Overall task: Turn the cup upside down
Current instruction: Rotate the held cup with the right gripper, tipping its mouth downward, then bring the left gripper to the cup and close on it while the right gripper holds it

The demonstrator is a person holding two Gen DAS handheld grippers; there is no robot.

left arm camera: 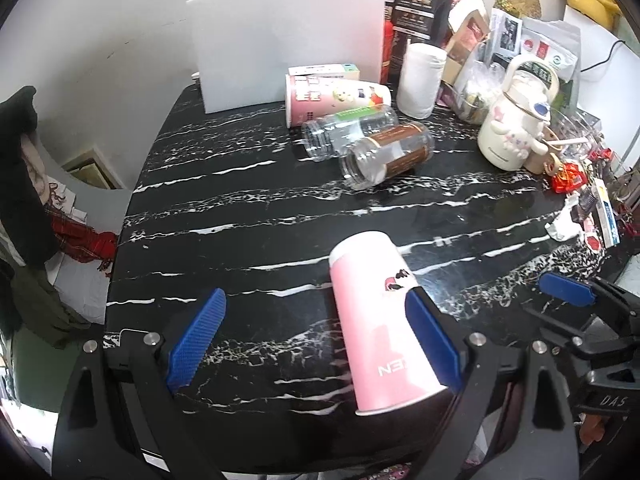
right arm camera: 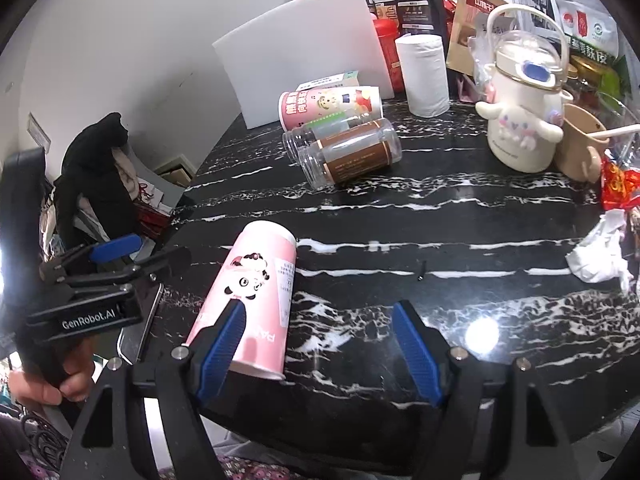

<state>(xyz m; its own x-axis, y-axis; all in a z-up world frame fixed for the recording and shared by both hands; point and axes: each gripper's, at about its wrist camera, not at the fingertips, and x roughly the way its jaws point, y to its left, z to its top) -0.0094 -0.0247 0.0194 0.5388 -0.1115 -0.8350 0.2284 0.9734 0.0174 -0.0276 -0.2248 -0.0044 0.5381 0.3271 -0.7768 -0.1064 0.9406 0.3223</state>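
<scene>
A pink paper cup (left arm camera: pixel 376 320) with a panda print stands upside down on the black marble table (left arm camera: pixel 248 240), rim down near the front edge. It also shows in the right wrist view (right arm camera: pixel 252 300). My left gripper (left arm camera: pixel 316 320) is open, its right finger beside the cup, not clamping it. My right gripper (right arm camera: pixel 320 336) is open, its left finger just in front of the cup. The left gripper also shows at the left of the right wrist view (right arm camera: pixel 116 248).
Two clear jars (left arm camera: pixel 372 144) and another pink cup (left arm camera: pixel 332 98) lie on their sides at the back. A white board (left arm camera: pixel 280 36), a paper roll (left arm camera: pixel 420 80), a white kettle (left arm camera: pixel 516 120) and packets crowd the back right. Crumpled tissue (right arm camera: pixel 600 248) lies at right.
</scene>
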